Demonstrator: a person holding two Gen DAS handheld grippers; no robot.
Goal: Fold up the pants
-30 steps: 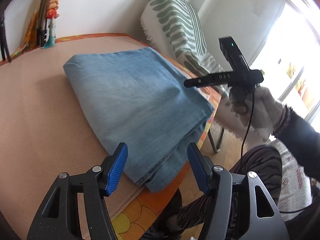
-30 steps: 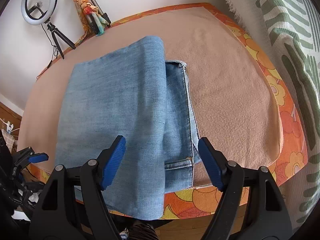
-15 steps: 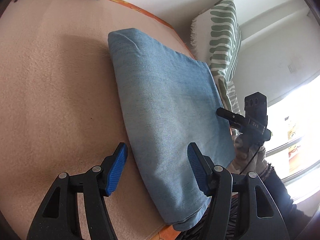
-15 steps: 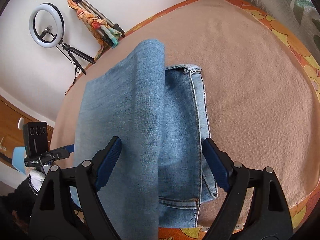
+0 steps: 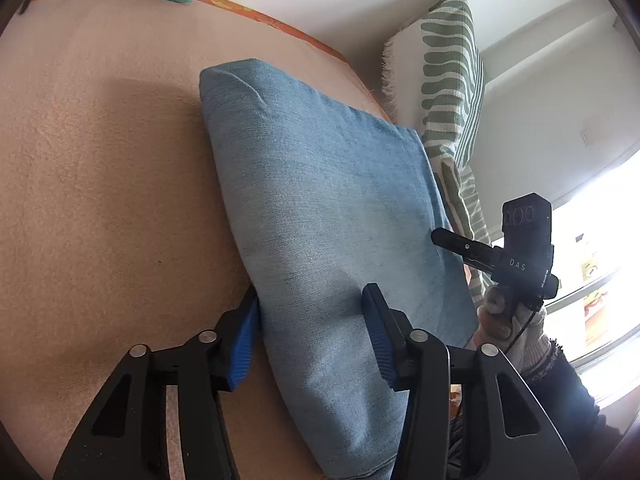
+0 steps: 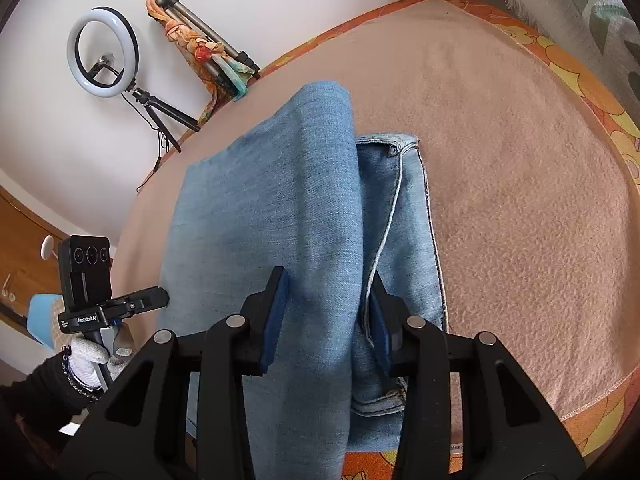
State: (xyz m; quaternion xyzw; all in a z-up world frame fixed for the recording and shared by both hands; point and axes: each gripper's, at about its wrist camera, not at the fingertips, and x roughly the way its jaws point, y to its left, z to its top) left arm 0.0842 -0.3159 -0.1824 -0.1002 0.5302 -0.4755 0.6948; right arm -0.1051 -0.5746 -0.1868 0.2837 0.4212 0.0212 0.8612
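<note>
Both tongs at the folded pants (image 5: 328, 216) near the desk's (image 5: 100, 168) front edge.
We see the left tongs (image 5: 312, 332) apart, straddling the fold's edge; the right tongs (image 6: 326, 312) are closing around a raised fold, grip uncertain.

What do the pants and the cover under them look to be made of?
The pants look like light blue denim, matte: a fine diagonal weave, pale contrast stitching and a metal rivet near the waistband. The table cover looks like a peach fleece or felt blanket, with a fuzzy, napped surface; the exact fibre cannot be told.
</note>
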